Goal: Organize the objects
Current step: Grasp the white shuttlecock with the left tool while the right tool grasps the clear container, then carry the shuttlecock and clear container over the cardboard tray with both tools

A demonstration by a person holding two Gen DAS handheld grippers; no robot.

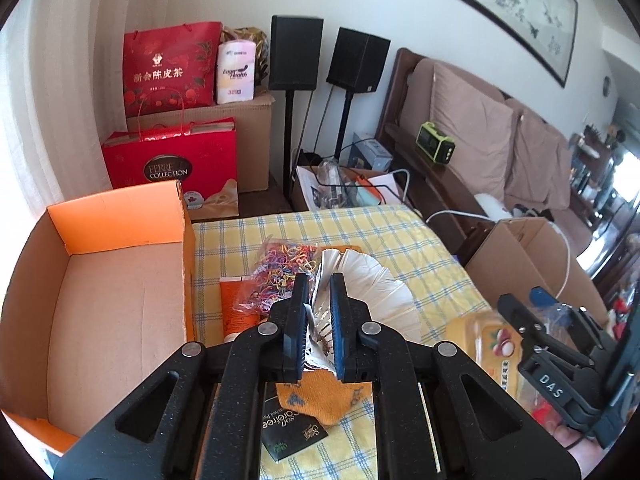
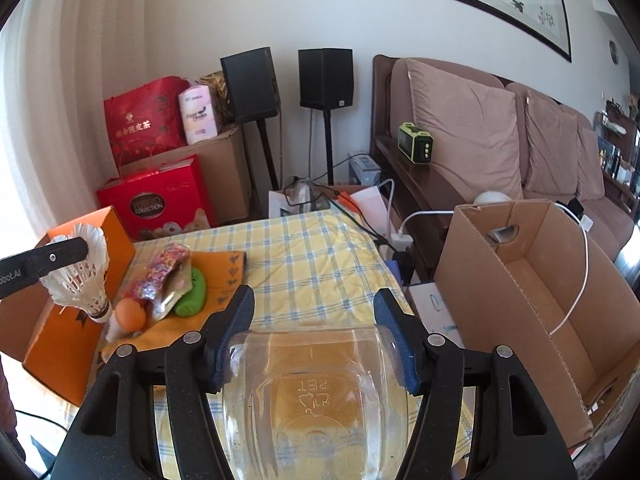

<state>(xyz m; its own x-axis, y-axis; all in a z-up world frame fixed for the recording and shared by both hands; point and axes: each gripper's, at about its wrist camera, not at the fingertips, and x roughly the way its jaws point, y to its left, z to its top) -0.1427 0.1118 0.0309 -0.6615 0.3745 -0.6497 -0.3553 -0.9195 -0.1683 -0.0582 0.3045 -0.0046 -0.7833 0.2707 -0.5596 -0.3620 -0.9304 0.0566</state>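
Observation:
My left gripper is shut on a white feather shuttlecock, held above the yellow checked cloth; it also shows at the left of the right wrist view. My right gripper is shut on a clear plastic PET jar, held above the cloth; it appears at the right of the left wrist view. On the cloth lie a bag of coloured rubber bands, an orange tube, an orange sock with a black label and a green object.
An open orange cardboard box stands at the left of the cloth. A brown cardboard box with a white cable over it stands at the right. Red gift bags, two speakers on stands and a sofa lie behind.

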